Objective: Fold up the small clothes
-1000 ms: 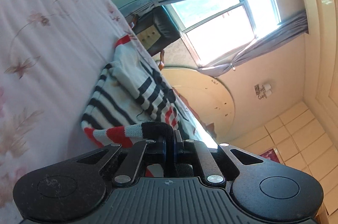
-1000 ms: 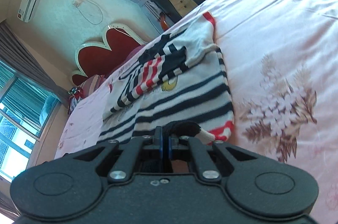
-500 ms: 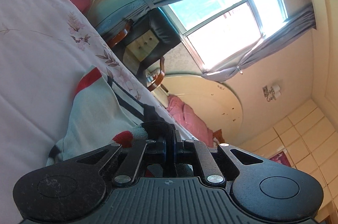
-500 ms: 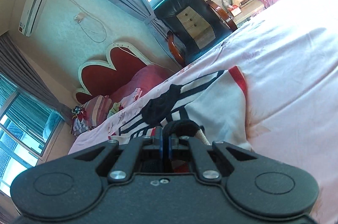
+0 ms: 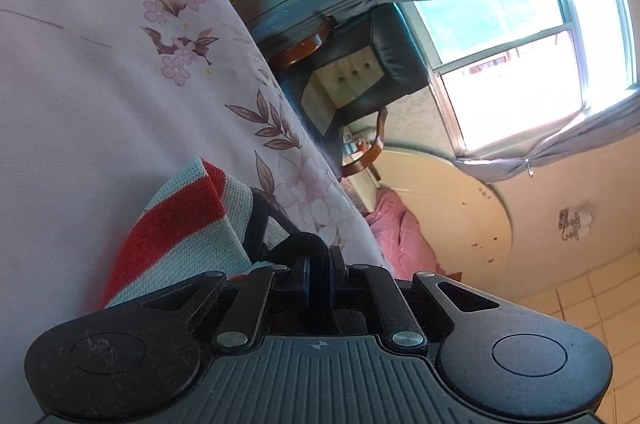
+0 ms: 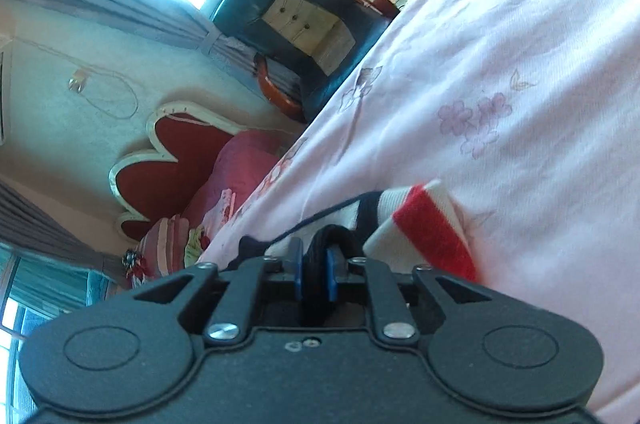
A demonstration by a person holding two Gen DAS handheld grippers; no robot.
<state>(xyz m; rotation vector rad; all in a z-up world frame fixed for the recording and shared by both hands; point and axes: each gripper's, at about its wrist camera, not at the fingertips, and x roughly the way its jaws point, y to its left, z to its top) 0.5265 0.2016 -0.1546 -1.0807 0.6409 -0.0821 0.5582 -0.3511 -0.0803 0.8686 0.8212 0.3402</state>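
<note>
Striped sweater [image 5: 180, 228] flat on bedsheet [image 5: 80, 84]; long axis unclear.

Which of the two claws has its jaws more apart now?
The right claw: a gap shows around the dark sweater hem; the left claw stays pinched shut.

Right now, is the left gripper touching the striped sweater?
Touching. The left wrist view shows the left gripper shut on the striped sweater's dark edge, no gap visible.
</note>
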